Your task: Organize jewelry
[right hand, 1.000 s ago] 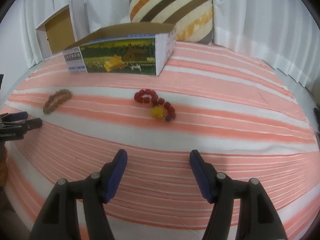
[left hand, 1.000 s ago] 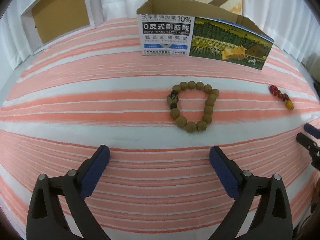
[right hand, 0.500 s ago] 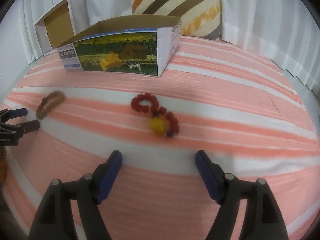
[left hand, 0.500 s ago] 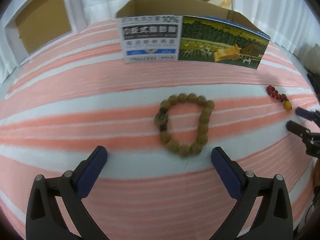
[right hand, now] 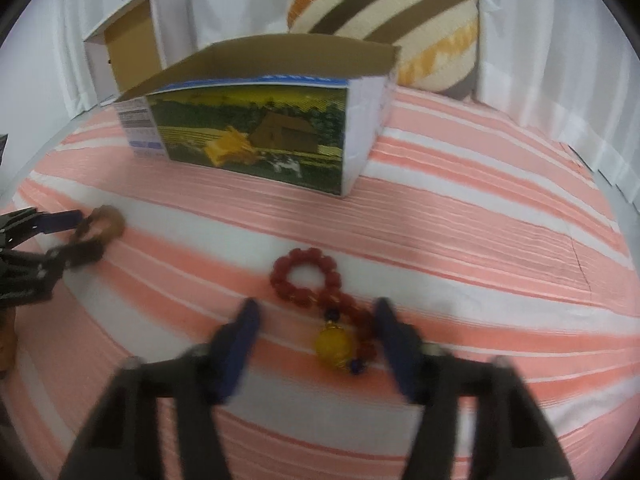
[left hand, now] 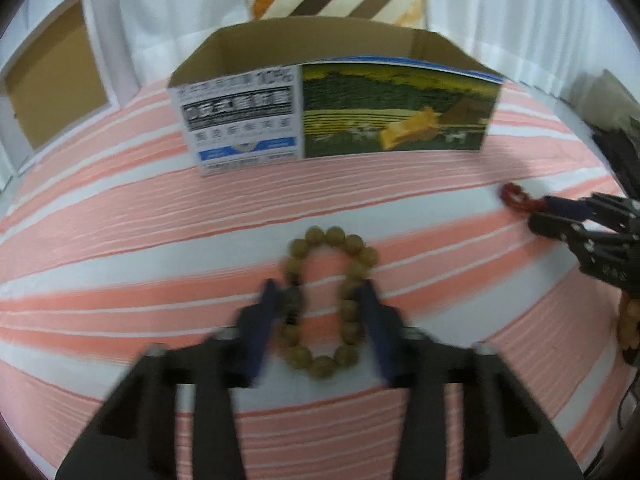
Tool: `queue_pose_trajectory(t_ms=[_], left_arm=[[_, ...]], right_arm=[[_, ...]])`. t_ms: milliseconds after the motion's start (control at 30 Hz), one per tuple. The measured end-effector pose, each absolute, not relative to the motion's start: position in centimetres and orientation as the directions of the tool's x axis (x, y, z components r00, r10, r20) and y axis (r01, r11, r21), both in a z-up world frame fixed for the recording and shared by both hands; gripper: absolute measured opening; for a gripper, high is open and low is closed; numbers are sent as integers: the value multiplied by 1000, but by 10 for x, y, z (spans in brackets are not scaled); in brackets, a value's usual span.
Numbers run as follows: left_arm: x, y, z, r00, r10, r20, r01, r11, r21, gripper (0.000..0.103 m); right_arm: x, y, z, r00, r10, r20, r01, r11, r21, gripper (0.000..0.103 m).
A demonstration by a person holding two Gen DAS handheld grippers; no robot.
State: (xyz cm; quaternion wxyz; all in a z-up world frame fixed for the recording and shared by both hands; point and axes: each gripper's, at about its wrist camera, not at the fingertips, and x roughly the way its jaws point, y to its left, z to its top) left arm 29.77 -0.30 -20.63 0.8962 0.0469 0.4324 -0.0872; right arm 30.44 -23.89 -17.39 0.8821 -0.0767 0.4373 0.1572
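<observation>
Left wrist view: the left gripper (left hand: 320, 312) has its jaws closing around the brown wooden bead bracelet (left hand: 326, 304), which lies flat on the pink and white striped bedcover (left hand: 120, 240), near its middle; whether the pads touch the beads already, I cannot tell.
Right wrist view: the right gripper (right hand: 316, 332) has its jaws closing, with the red bead bracelet with a yellow pendant (right hand: 320, 312) between them and the pads not yet on it.
Done: nothing is put away, as far as I can see.
Left: both bracelets must be gripped, lifted and, I think, placed in the open printed cardboard box (right hand: 256, 128) toward the far edge.
</observation>
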Motion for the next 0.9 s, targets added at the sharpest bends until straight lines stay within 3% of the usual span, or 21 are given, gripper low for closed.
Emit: queue_pose_trajectory(t_ms=[33,67,733,767,833,900], left_arm=[[295,-6,-206,612,-115,-782,203,979,14,24],[293,-8,-206,615,-108,-781,203,979,24,24],[206,-2,-207,627,-85,-774,93,995,-35,28],[204,-2,-207,628,-87,-774,97,995,-33,34],[200,-5,-208,625,-91,-775,105,994,-32,69],[194,-4,-210,625,-81,-776,94,995,-28,85]], right_arm=[[301,-239,-173,568,219,-794,-348,937,10,26],[300,-239,-173,564,227,-794,-349,937,19,25],[203,-256,-168,579,250,-776,-369,929,25,27],[200,-257,-168,582,253,-773,-366,930,28,29],[195,-259,-168,583,262,-769,-367,929,39,39],[190,-258,-168,582,269,-767,-373,927,42,52]])
